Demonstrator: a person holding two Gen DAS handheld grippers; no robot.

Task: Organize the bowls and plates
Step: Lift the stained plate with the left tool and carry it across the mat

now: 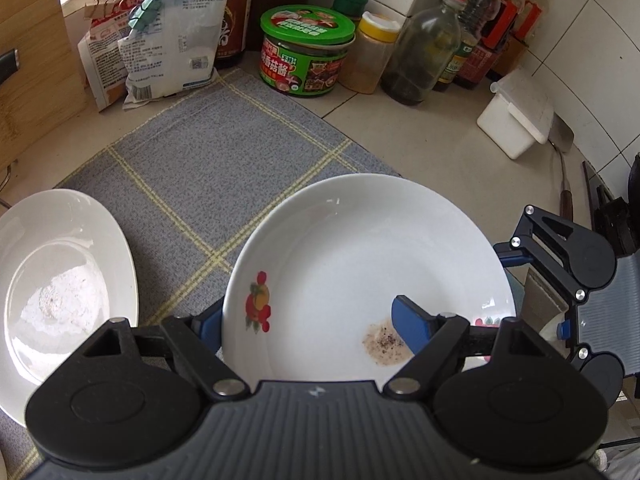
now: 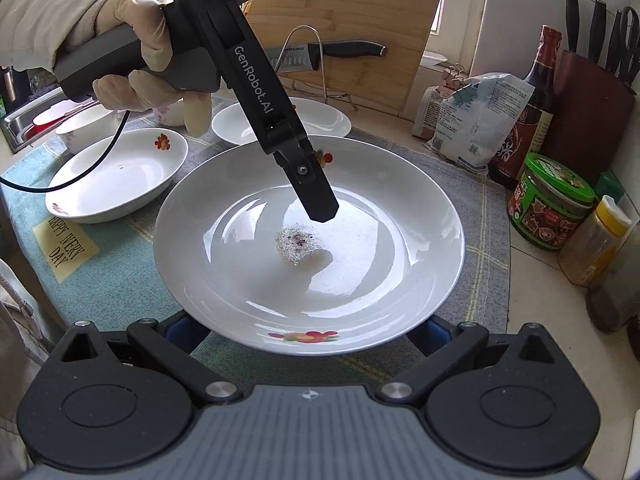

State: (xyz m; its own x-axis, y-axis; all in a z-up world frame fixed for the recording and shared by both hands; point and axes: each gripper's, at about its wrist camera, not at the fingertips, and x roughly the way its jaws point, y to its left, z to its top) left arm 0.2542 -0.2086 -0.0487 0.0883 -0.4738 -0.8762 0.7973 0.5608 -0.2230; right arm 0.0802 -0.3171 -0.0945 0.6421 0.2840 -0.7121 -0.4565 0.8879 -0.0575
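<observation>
A white deep plate with fruit prints and a speckled wet stain is held over the grey checked mat. My left gripper straddles its rim. One blue pad is inside by the stain and the other is outside the wall, shut on the plate. My right gripper has its fingers spread wide, both pads hidden under the near rim; their contact is unseen. A plain white plate lies left. A second fruit-print plate and two small bowls sit beyond.
A green-lidded jar, spice jar, sauce bottles and flour bags line the back wall. A white box and spatula lie right. A cutting board with knife and knife block stand behind; sink at left.
</observation>
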